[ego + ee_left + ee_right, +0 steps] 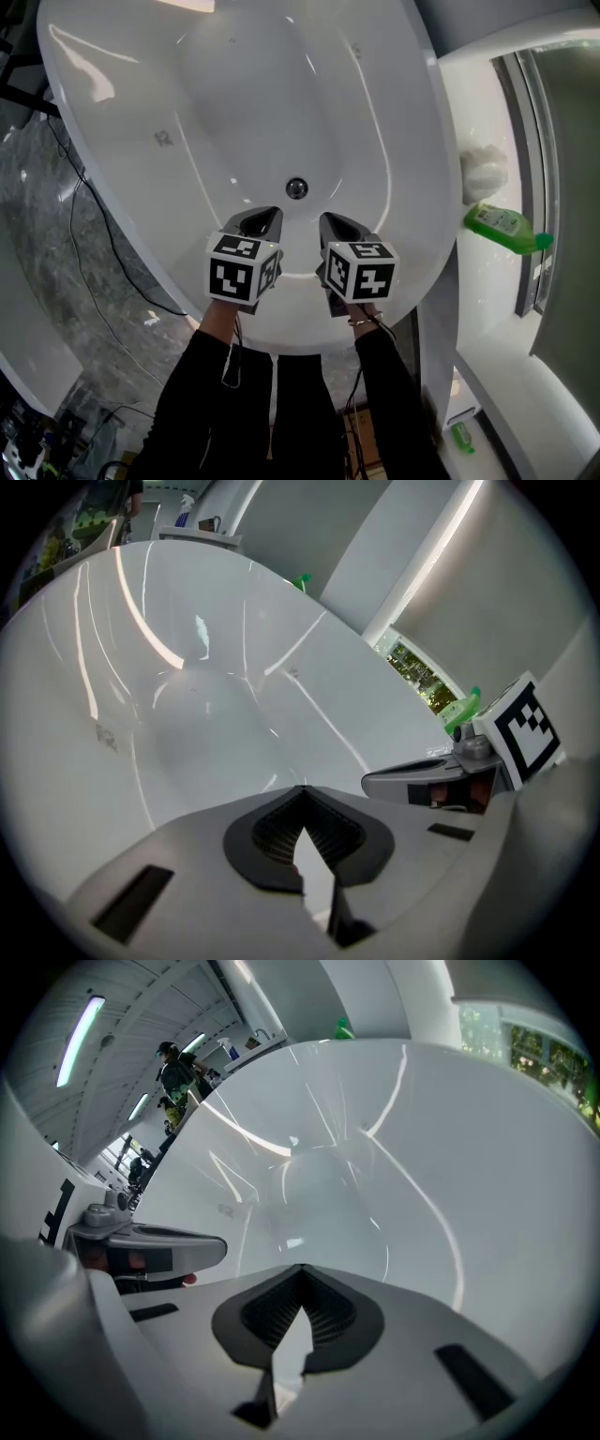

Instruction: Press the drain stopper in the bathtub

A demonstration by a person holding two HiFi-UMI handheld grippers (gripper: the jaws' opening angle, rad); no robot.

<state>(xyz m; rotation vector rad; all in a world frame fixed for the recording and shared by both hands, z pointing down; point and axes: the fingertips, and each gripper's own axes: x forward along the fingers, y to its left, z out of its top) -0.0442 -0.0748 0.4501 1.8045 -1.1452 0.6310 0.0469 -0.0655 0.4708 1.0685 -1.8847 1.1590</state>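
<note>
Drain stopper [297, 187], a small round metal disc with a shiny rim, sits in the white bathtub [122, 122] floor, just ahead of the left gripper [262, 219] and right gripper [334, 223], both closed on nothing

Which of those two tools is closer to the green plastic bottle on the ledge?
Right. The green plastic bottle lies to the right of both; the right tool hangs between it and the left tool, over the white bathtub.
</note>
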